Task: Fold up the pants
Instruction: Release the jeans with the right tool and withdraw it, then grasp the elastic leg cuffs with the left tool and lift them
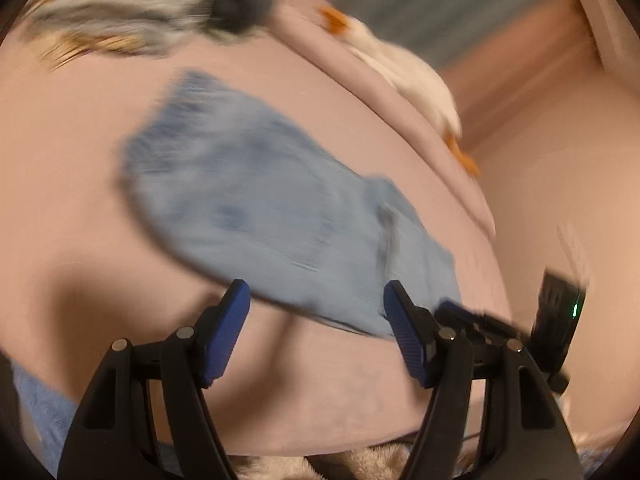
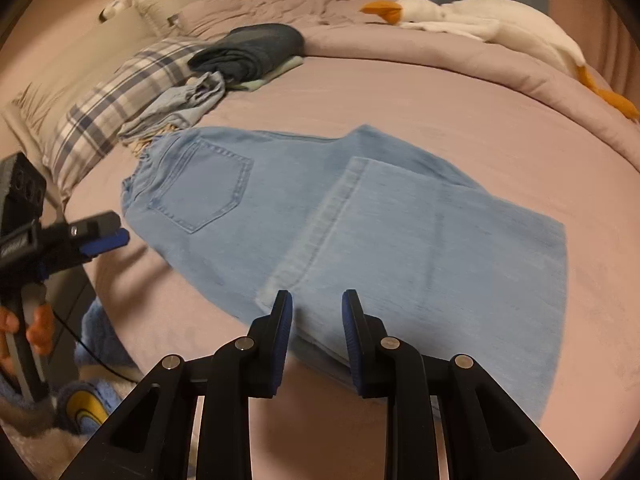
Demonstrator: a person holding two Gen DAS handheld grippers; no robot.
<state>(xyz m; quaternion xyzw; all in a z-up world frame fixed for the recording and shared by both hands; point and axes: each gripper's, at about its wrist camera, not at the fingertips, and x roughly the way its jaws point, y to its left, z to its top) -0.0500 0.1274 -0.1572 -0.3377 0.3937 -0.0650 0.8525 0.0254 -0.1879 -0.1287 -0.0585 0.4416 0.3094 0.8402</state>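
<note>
The light-blue jeans lie folded on the pink bedsheet, back pocket up, with the leg end doubled over toward the waistband. The right gripper hovers at the near edge of the denim, its blue pads parted and holding nothing. The left gripper is spread wide and empty over the bed (its own view is badly blurred), just off the jeans' waistband side. Farther back sit a plaid pillow, dark folded clothes and a plush goose.
</note>
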